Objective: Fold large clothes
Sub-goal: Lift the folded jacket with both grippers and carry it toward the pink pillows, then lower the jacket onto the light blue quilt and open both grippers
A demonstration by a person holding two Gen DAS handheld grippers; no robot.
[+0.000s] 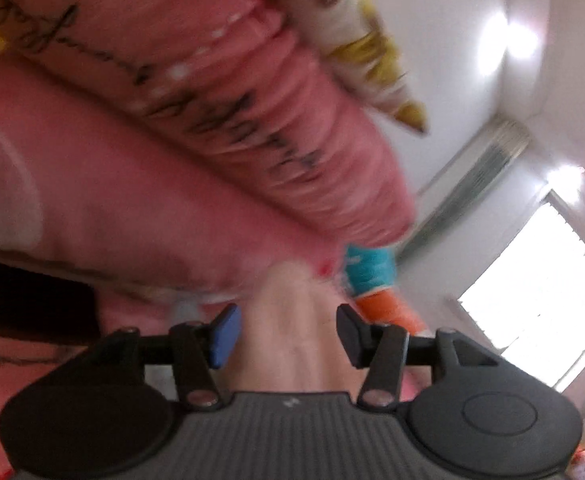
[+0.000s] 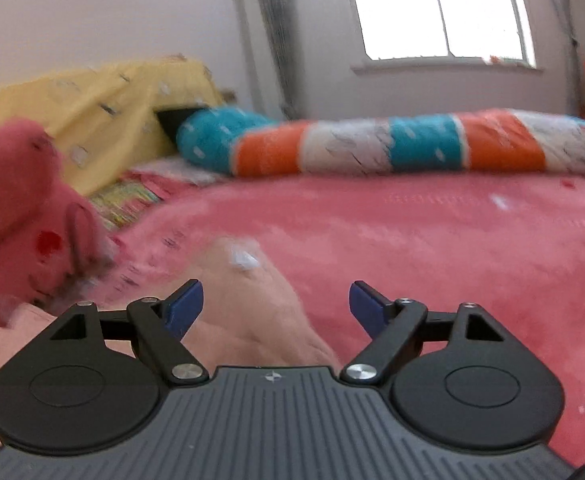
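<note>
A pale pink garment point(image 1: 288, 336) lies between the fingers of my left gripper point(image 1: 288, 334); the jaws stand apart around a fold of it. In the right wrist view the same pale pink garment point(image 2: 260, 304) lies on the pink bed cover point(image 2: 432, 248), with a small white label point(image 2: 244, 258) on it. My right gripper point(image 2: 276, 308) is open just above the cloth, its blue pads point(image 2: 184, 312) wide apart. The left view is tilted and blurred.
A pink pillow with dark lettering point(image 1: 252, 120) and a second pink cushion point(image 1: 112, 184) fill the left view. A striped teal, orange and white bolster point(image 2: 392, 144) lies across the bed's far side. A yellow cloth point(image 2: 92, 104) is at the back left, under a window point(image 2: 440, 8).
</note>
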